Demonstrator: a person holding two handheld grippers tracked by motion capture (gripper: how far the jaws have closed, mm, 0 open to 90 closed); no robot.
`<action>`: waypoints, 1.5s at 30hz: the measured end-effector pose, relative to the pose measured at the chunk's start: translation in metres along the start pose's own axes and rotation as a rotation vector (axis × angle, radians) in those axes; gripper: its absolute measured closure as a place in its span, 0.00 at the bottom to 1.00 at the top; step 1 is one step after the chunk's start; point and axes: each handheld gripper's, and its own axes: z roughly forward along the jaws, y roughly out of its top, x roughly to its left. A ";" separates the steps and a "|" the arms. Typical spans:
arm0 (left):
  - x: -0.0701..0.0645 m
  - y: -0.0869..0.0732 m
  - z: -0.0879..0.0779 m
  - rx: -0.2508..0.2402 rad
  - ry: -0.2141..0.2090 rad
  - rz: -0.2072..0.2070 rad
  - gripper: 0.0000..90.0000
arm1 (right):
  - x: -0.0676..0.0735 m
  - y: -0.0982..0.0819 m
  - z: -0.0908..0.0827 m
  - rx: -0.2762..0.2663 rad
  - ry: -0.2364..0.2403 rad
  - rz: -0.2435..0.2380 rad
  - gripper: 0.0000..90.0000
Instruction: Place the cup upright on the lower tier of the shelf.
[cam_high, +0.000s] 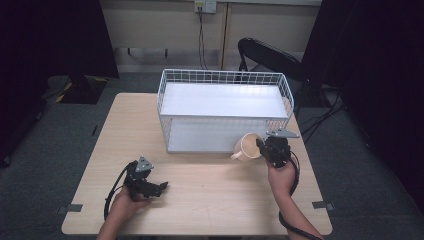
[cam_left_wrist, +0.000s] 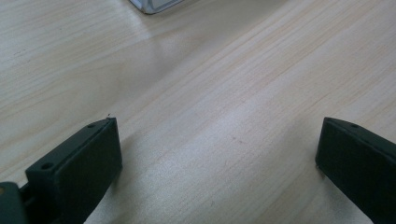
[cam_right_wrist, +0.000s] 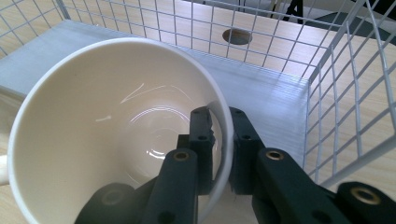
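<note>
In the high view, a light wooden table (cam_high: 200, 200) is seen with a white wire basket rack (cam_high: 225, 110) standing at its far middle, an upper shelf and a lower one being enclosed by the mesh. The right gripper (cam_high: 265, 149) is held just in front of the rack's lower right corner, and a cream ceramic mug (cam_high: 248, 146) is carried on it, tipped so that its mouth faces up and toward the camera, its handle pointing to the left. The left gripper (cam_high: 159, 188) is rested low over the near left of the table, well apart from the mug and the rack. In the left gripper view, its two black jaws are seen spread wide with nothing but bare wood grain between them; a corner of the rack's base is caught at the top edge. In the right gripper view, the jaws are closed on the mug's wall near the rim, one jaw inside and one outside, and the glossy empty interior (cam_right_wrist: 116, 121) is shown against the rack's lower white shelf (cam_right_wrist: 261, 93) and its wire side (cam_right_wrist: 345, 93). The mug is judged to be rigid, fairly heavy for its size, breakable and slick with glaze; a pinch on the rim is likely to let it swing or slip, so the wall is best gripped deep, and contact with the wires should be gentle.
</note>
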 end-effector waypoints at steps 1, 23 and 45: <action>0.000 0.000 0.000 0.000 0.000 0.000 0.00 | 0.001 0.001 0.001 -0.002 -0.004 -0.004 0.92; 0.000 0.000 0.000 0.000 0.000 0.000 0.00 | 0.010 0.007 0.025 -0.028 -0.079 -0.011 0.92; 0.000 0.000 0.000 0.000 0.000 0.000 0.00 | 0.010 0.007 0.033 -0.087 -0.142 0.020 0.92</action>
